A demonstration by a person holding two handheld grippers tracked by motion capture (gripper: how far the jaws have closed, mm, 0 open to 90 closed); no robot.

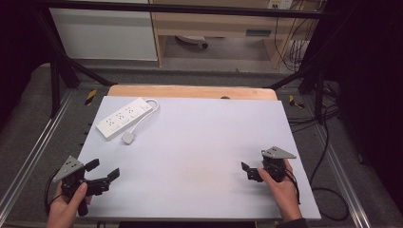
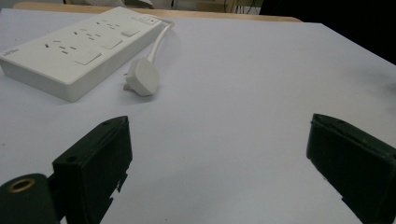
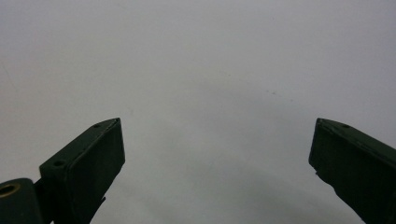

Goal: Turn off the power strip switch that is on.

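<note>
A white power strip (image 1: 124,118) lies at the far left of the white table, its cord looping to a white plug (image 1: 129,137) beside it. From the left gripper view the strip (image 2: 79,49) and plug (image 2: 142,77) lie ahead to the left. My left gripper (image 1: 103,170) is held at the table's near left corner, open, nothing between its jaws (image 2: 219,158). At the near right, my right gripper (image 1: 249,171) is held just above the bare tabletop, also open and empty (image 3: 217,158).
The white table (image 1: 199,156) has a wooden strip (image 1: 190,91) along its far edge. Black frame posts and cables stand on the floor on both sides. A cabinet and desk stand behind.
</note>
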